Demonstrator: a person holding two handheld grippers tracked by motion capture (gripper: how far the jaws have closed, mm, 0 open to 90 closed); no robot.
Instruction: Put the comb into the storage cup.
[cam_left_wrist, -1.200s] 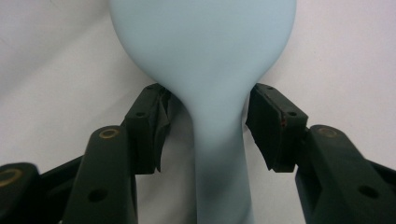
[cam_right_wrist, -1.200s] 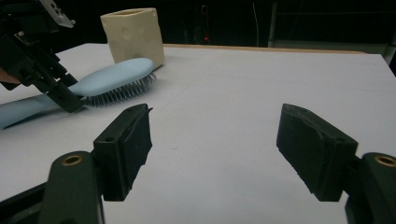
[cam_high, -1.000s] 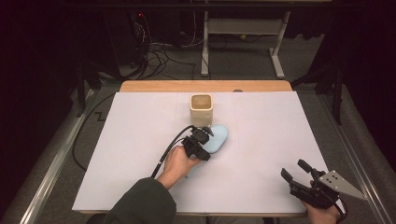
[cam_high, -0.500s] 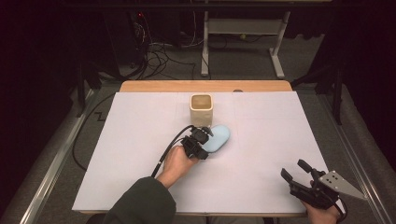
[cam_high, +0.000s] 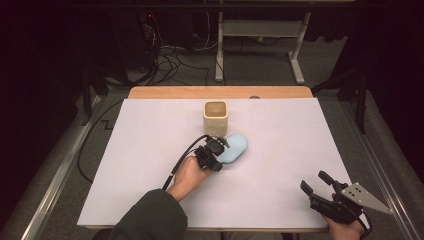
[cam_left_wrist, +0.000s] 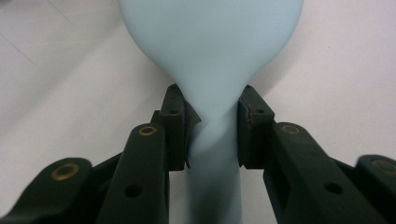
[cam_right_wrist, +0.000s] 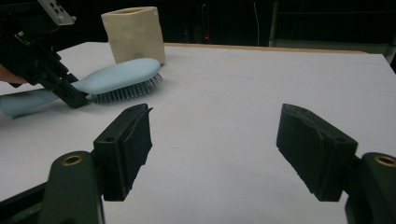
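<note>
Closing on the blue hairbrush's (cam_left_wrist: 212, 56) neck mid-tabletop (cam_high: 150, 150), the left gripper (cam_left_wrist: 212, 133) pinched it; the right gripper (cam_right_wrist: 212, 149) gaped empty near the front right corner.

In the left gripper view, we lose the hairbrush (cam_left_wrist: 210, 51) at twelve o'clock — its head is cut off by the edge. Its bristles face down, hidden — and the cup's (cam_high: 215, 116) contents are too dim to tell.

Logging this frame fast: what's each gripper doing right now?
Left gripper: jaws have just been closing, now pressing the neck of the light blue plastic hairbrush.
Right gripper: open, holding nothing, over the white table cover.
</note>
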